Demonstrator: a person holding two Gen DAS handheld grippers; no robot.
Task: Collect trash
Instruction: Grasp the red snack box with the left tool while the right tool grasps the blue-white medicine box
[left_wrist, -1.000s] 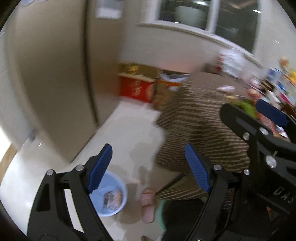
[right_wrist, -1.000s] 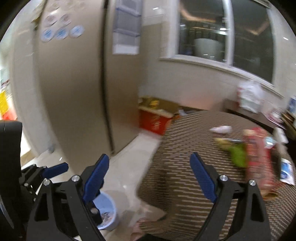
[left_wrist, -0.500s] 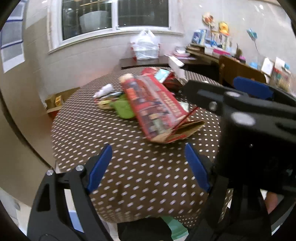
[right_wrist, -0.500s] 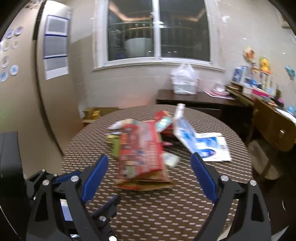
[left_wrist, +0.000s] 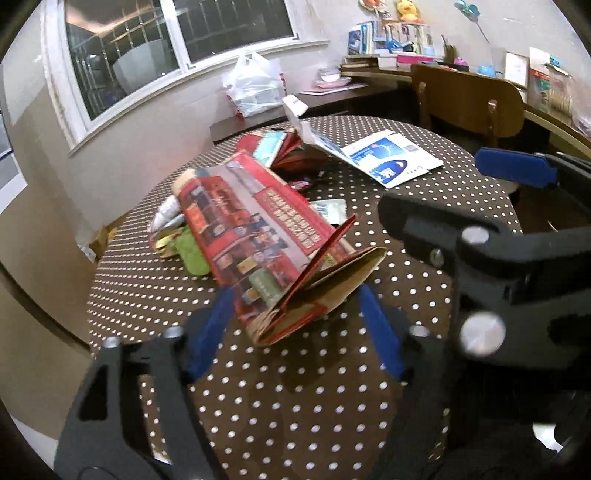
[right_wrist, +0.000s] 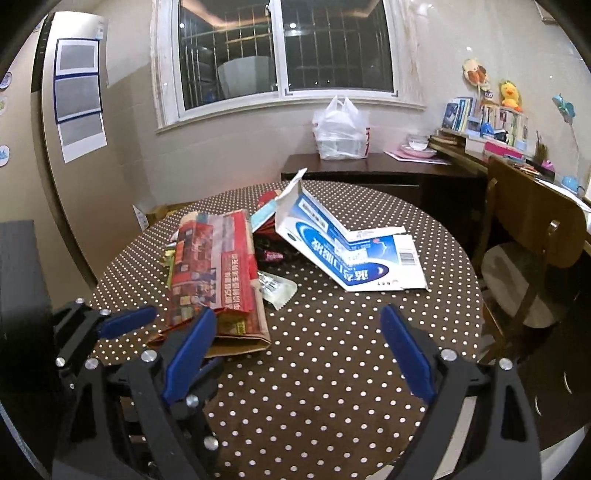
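Trash lies in a heap on the round dotted table (right_wrist: 332, 406). A flattened red printed carton (left_wrist: 258, 236) (right_wrist: 218, 273) points its near end at me. My left gripper (left_wrist: 295, 328) straddles that end, one blue pad on each side. Its jaws are closing, and I see no pad pressing on the carton. Right of the carton my right gripper (right_wrist: 295, 350) hangs open over bare cloth with nothing between its fingers. One of its blue fingers (left_wrist: 513, 170) shows in the left wrist view. A flattened blue-and-white box (right_wrist: 351, 254) lies beyond.
A green wrapper (left_wrist: 192, 254), a clear sachet (right_wrist: 277, 288) and red packets (left_wrist: 284, 147) lie around the carton. A wooden chair (right_wrist: 535, 229) stands at the table's right. Behind are a dark sideboard (right_wrist: 388, 170) with a white plastic bag (right_wrist: 340, 136), and cluttered shelves.
Both views have swung from the floor, blue bin and tall cabinet onto the table top. My left gripper has come up to the red carton's near end and its jaws have narrowed around it.
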